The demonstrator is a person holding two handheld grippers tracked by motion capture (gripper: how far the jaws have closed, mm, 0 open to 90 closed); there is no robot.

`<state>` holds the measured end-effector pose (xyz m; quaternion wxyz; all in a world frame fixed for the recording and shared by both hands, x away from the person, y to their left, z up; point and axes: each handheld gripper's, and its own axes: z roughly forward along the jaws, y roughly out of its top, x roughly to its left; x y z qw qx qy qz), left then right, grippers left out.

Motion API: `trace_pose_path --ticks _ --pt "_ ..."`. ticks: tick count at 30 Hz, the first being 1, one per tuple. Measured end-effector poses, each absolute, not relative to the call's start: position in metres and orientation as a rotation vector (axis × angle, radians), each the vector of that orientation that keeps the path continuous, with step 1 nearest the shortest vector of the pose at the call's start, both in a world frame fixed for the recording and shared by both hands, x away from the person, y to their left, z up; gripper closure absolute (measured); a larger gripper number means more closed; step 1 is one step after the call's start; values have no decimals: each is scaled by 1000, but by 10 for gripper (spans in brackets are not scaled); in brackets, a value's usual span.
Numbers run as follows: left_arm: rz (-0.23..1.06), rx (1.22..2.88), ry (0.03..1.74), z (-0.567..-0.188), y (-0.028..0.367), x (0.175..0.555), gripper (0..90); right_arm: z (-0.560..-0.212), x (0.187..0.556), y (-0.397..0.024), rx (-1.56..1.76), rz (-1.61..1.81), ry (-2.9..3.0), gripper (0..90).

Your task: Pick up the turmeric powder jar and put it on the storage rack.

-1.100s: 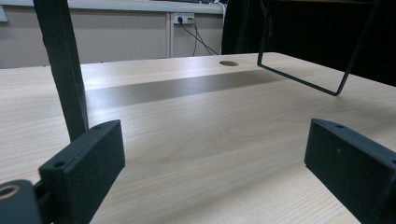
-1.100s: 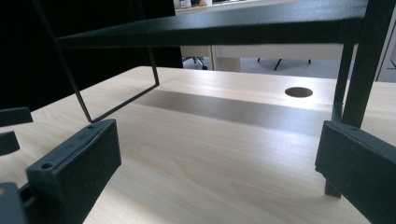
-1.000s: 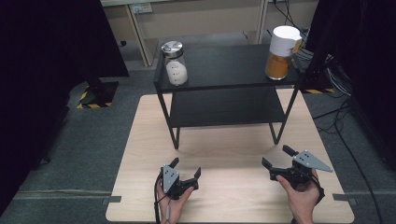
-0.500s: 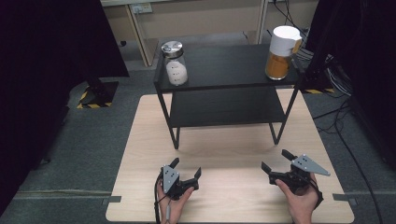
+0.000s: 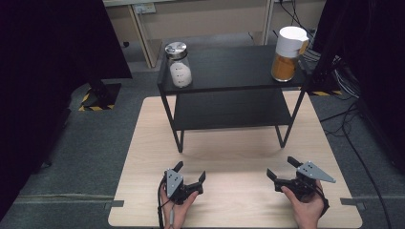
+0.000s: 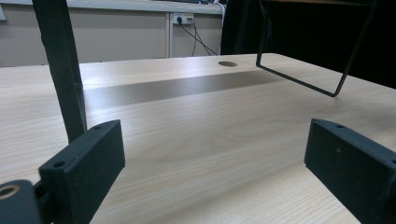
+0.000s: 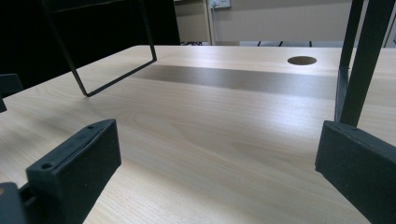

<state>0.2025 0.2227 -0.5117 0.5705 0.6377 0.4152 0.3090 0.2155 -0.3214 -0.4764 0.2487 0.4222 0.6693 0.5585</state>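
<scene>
Table [image 5: 143, 157]: pale wood top with a round cable hole [image 7: 301, 60]. Black two-tier metal shelf [image 5: 239, 71] stands at its far half. Top tier carries a glass jar [image 5: 177, 66] at left, an orange-filled container [image 5: 288, 47] at right.

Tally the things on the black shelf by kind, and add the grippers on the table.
Glass jar with metal lid: 1
Orange-filled container with white lid: 1
Grippers, left gripper and right gripper, both open: 2
Total: 4

The right tongs [image 5: 281, 168] have slid back toward the table's [image 5: 239, 152] near edge.
</scene>
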Motion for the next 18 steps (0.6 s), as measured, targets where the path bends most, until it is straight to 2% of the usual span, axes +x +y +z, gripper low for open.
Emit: trace_pose_path --ticks 18 --pt "722 1498 974 -511 223 203 47 -485 216 -323 1171 1500 1854 5"
